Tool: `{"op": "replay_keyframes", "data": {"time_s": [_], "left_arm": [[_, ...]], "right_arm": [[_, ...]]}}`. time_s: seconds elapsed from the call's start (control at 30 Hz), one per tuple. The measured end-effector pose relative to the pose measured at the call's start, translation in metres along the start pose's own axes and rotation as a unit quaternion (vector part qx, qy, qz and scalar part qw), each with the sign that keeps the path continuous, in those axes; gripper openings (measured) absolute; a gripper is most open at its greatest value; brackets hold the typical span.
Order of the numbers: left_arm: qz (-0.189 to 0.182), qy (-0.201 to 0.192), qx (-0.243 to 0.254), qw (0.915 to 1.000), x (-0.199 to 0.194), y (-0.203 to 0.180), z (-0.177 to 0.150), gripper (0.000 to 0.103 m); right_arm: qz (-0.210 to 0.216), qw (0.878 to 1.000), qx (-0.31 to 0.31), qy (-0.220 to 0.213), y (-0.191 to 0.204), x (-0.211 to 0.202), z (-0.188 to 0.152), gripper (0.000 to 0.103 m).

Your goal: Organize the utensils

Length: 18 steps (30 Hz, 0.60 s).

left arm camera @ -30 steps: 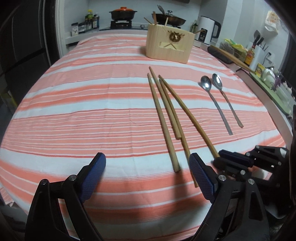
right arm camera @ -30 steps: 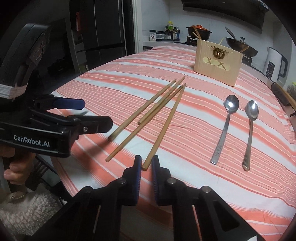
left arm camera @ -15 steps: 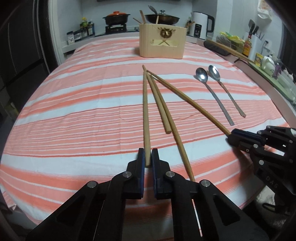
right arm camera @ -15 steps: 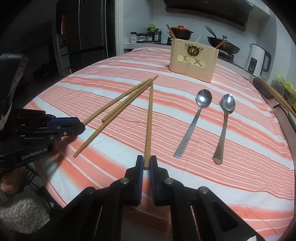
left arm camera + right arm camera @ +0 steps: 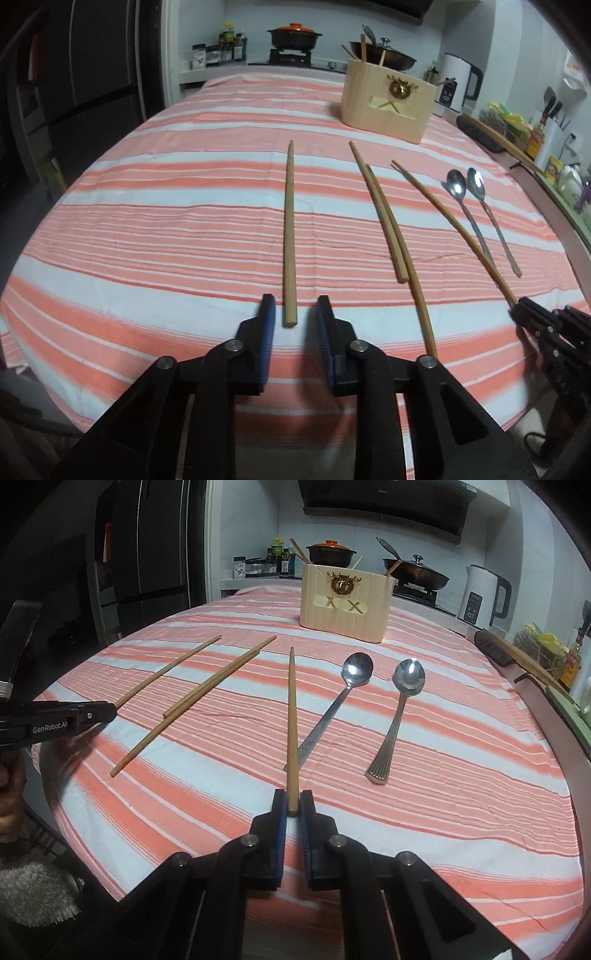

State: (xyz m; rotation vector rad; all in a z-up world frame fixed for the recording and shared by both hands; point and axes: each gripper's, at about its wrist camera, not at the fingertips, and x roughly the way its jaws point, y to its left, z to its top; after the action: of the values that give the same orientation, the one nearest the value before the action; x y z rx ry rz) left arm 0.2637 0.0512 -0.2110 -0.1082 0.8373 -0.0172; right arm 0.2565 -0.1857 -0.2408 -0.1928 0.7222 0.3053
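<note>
Left gripper jaws have just been opening, standing apart around one chopstick; right gripper is clamping another chopstick

- left gripper clamps the leftmost chopstick half a second back, and now its jaws are just opening off it (stick lies loose between them)
- that chopstick now sits well apart from the middle pair, no longer fanned together
- right gripper's chopstick swings over toward the spoons

Two low wrist views across one striped table, toward kitchen.
</note>
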Motion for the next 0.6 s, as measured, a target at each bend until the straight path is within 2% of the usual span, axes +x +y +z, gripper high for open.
{"op": "replay_keyframes", "data": {"time_s": [0.07,0.13,0.2,0.37,0.4,0.5,0.53,0.57,0.6], "left_arm": [[0.001,-0.001,0.007,1.0,-0.0023,-0.0024,-0.0028,0.048],[0.008,-0.001,0.02,0.9998,-0.0042,-0.0037,-0.0063,0.05],[0.015,-0.002,0.028,0.9995,-0.0049,-0.0039,-0.0087,0.051],[0.014,-0.003,0.026,0.9996,-0.003,-0.0013,-0.0077,0.049],[0.016,-0.005,0.026,0.9995,-0.0023,-0.001,-0.0074,0.048],[0.022,-0.015,0.022,0.9994,0.0003,0.0007,-0.0058,0.032],[0.021,-0.017,0.02,0.9994,0.0015,0.001,-0.0045,0.02],[0.019,-0.019,0.017,0.9995,0.0027,0.0017,-0.0031,0.006],[0.014,-0.018,0.013,0.9997,0.0043,0.0029,-0.001,0.005]], "right_arm": [[0.004,1.0,0.001,-0.002,-0.0006,-0.0007,-0.0009,0.009],[0.006,1.0,0.001,-0.002,-0.0014,0.0,-0.0006,0.015],[0.005,1.0,0.001,-0.007,-0.0017,-0.0008,-0.0009,0.037],[0.004,1.0,0.004,-0.011,-0.0027,0.0017,-0.0028,0.038],[0.005,1.0,0.004,-0.012,-0.003,0.0023,-0.0028,0.038],[0.006,1.0,0.009,-0.016,-0.0045,0.0043,-0.0027,0.034],[0.004,1.0,0.008,-0.018,-0.0044,0.005,-0.0025,0.029],[0.002,1.0,0.006,-0.02,-0.0042,0.0054,-0.0022,0.015],[0.001,1.0,0.006,-0.02,-0.0047,0.0058,-0.0012,0.007]]}}
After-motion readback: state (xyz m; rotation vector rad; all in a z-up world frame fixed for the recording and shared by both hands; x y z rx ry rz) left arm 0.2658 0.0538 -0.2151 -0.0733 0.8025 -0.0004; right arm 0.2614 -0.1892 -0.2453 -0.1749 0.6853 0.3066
